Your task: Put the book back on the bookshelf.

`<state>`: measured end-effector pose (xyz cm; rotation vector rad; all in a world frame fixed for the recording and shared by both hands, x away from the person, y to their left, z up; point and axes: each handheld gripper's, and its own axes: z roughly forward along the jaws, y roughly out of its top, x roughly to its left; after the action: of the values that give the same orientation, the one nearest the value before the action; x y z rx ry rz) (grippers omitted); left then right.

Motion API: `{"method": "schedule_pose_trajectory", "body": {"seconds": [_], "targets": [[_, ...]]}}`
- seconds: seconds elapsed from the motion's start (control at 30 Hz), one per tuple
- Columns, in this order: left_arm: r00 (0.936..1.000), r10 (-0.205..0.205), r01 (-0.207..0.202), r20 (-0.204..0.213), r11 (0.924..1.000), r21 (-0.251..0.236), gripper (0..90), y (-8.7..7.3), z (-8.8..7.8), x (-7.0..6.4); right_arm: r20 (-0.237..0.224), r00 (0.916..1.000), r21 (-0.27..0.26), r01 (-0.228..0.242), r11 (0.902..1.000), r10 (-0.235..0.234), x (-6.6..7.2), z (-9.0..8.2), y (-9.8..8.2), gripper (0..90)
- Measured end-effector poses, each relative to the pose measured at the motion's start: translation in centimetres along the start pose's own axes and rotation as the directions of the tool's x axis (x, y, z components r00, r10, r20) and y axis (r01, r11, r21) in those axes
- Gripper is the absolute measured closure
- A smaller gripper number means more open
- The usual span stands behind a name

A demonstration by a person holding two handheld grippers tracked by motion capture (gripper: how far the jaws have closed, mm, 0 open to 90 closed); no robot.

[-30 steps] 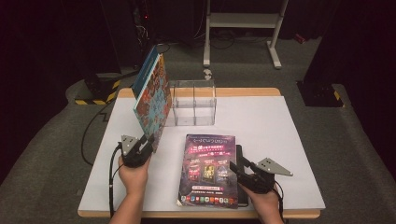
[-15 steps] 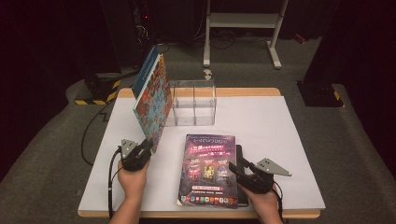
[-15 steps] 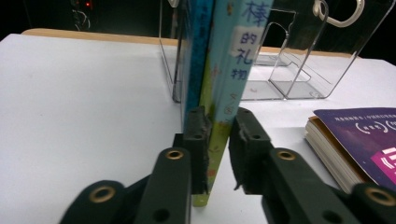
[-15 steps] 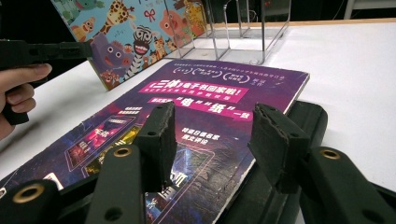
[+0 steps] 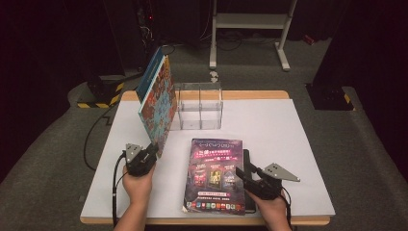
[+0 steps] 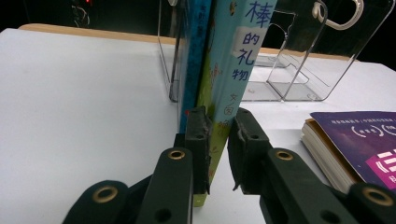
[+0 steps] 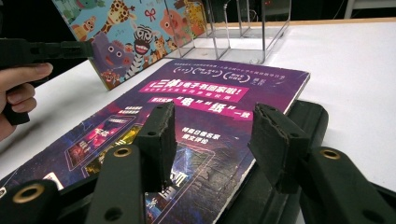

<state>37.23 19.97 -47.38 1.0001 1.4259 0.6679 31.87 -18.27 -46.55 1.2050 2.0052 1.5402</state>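
Colourful picture book (image 5: 156, 103) stood on edge, leaning against clear rack (image 5: 199, 106), spine clamped by left hand-held gripper (image 6: 217, 140), jaws just closed on it. Long axis upright; rack slot directly beyond. Right hand-held gripper (image 7: 212, 144) held apart over purple book (image 5: 214, 175) flat on worktop (image 5: 288, 134).

Left gripper (image 5: 150, 155) on tilted picture book (image 5: 156, 103), clear organizer (image 5: 199, 106) beside.

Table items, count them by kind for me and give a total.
Books: 3, two upright and one purple lying flat
Clear racks: 1
Black slabs under the purple book: 1
Hand-held grippers: 2
Total: 7
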Motion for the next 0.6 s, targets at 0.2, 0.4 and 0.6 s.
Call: {"method": "schedule_pose_trajectory", "body": {"seconds": [0.2,0.4,0.6], "targets": [[0.9998,0.015,-0.015,0.009,0.9999,0.002,65.0,0.2,-0.6,0.1,0.004,1.0,-0.005,0.003,1.0,-0.003,-0.1,-0.2,0.0,49.2],[0.9978,0.056,-0.058,0.034,0.9977,0.035,59.7,0.1,-2.0,0.4,0.011,0.9998,0.004,0.015,0.9999,-0.015,-0.1,-0.1,0.0,47.8],[0.9922,0.068,-0.078,0.104,0.9918,0.101,53.4,-0.1,-2.9,0.4,0.018,0.9995,0.014,0.025,0.9996,-0.025,-0.2,0.1,-0.1,46.5]]}}
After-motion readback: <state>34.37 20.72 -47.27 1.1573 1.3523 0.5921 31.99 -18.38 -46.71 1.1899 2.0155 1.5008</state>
